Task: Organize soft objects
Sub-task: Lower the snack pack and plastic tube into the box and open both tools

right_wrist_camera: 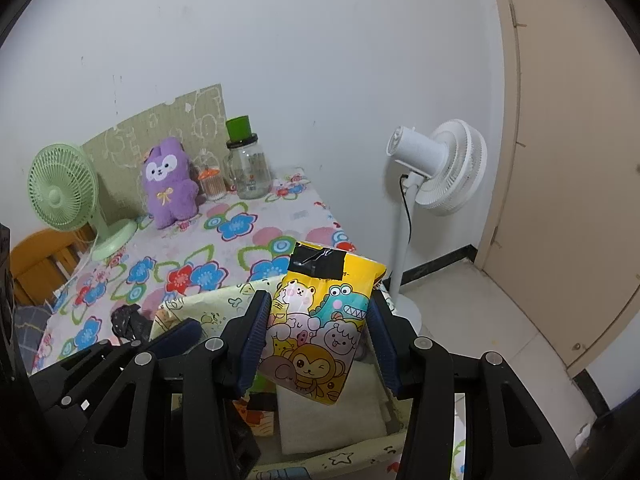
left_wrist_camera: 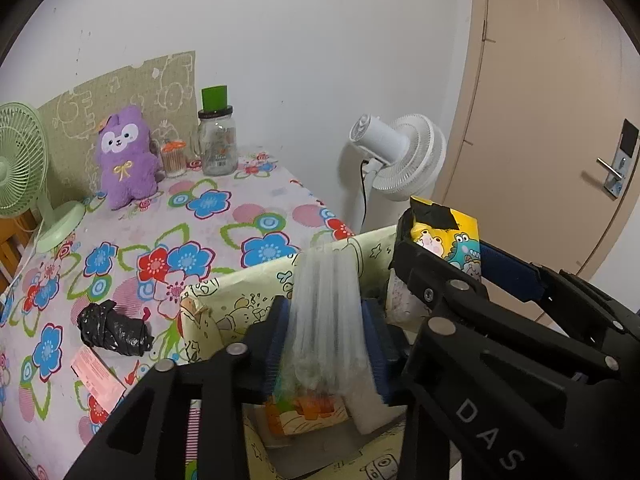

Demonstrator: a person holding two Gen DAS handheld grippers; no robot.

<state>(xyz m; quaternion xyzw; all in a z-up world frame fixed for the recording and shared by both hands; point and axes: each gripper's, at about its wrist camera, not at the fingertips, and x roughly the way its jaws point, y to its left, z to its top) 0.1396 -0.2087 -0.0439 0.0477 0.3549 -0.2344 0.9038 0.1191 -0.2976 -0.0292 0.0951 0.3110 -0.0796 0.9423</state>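
**Hidden, cropped and blurred parts**

In the left wrist view, the clear plastic pack [left_wrist_camera: 328, 312] between the pads of the left hand-held gripper [left_wrist_camera: 326, 344] is smeared by motion, so its contents cannot be read. The storage box [left_wrist_camera: 240, 300] is largely hidden behind both tools; its near wall runs off the bottom edge. The green fan [left_wrist_camera: 24, 168] is cropped at the left edge. In the right wrist view, the yellow cartoon pack [right_wrist_camera: 316, 332] covers much of the white pad [right_wrist_camera: 332, 420] lying in the box. The black bag [right_wrist_camera: 126, 320] on the counter [right_wrist_camera: 240, 240] is half hidden behind the box's far corner. Labels on the glass jar [right_wrist_camera: 248, 176] are too small to read.
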